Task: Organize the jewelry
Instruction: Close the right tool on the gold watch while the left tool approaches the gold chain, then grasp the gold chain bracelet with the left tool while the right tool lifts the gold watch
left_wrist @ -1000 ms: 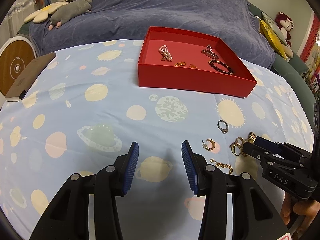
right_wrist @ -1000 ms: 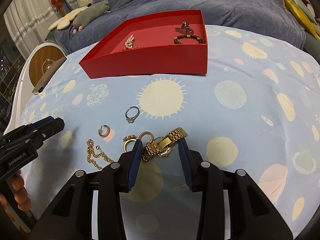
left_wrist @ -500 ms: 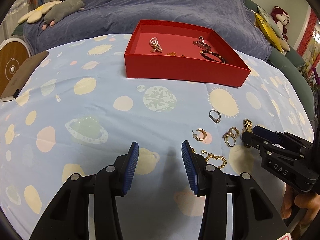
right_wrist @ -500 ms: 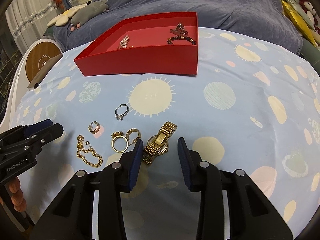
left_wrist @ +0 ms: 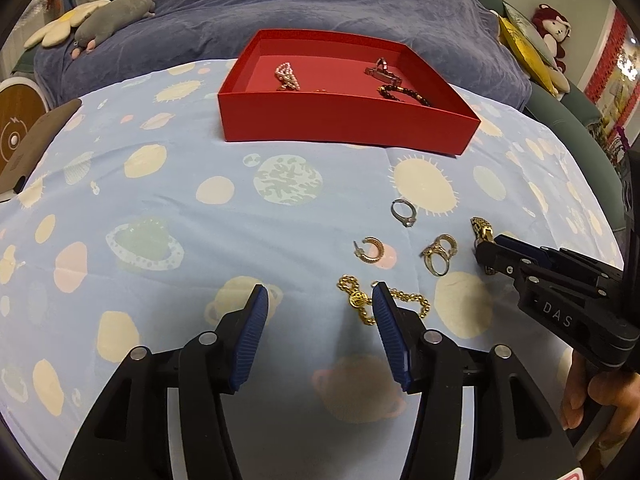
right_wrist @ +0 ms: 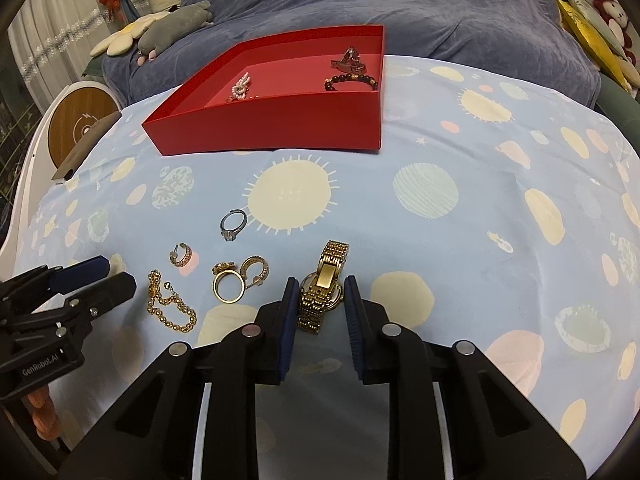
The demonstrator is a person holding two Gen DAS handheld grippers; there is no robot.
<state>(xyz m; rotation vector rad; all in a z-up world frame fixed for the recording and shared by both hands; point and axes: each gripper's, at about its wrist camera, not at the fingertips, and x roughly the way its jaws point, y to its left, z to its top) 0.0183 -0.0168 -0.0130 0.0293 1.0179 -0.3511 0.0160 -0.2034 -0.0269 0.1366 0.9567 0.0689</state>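
Note:
A red box (left_wrist: 344,120) (right_wrist: 280,128) at the far middle of the cloth holds a pearl piece (left_wrist: 286,76), a beaded bracelet (right_wrist: 352,79) and a clip (right_wrist: 349,62). Loose on the cloth lie a gold watch (right_wrist: 324,286), a gold chain (left_wrist: 360,304) (right_wrist: 170,304), a silver ring (left_wrist: 403,212) (right_wrist: 233,224), a hoop earring (left_wrist: 370,250) (right_wrist: 182,255) and gold rings (left_wrist: 438,254) (right_wrist: 236,280). My right gripper (right_wrist: 319,288) is open, its jaws either side of the watch. My left gripper (left_wrist: 318,300) is open, the chain beside its right finger.
The patterned blue cloth (left_wrist: 160,208) covers the table. A brown phone-like slab (left_wrist: 36,140) lies at its left edge, beside a round wooden disc (right_wrist: 78,128). A blue-covered bed with plush toys (left_wrist: 108,20) stands behind the table.
Both grippers have moved nearer the loose jewelry. My right gripper's jaws have narrowed around the gold watch. My left gripper has shifted right, so the chain now lies by its right finger.

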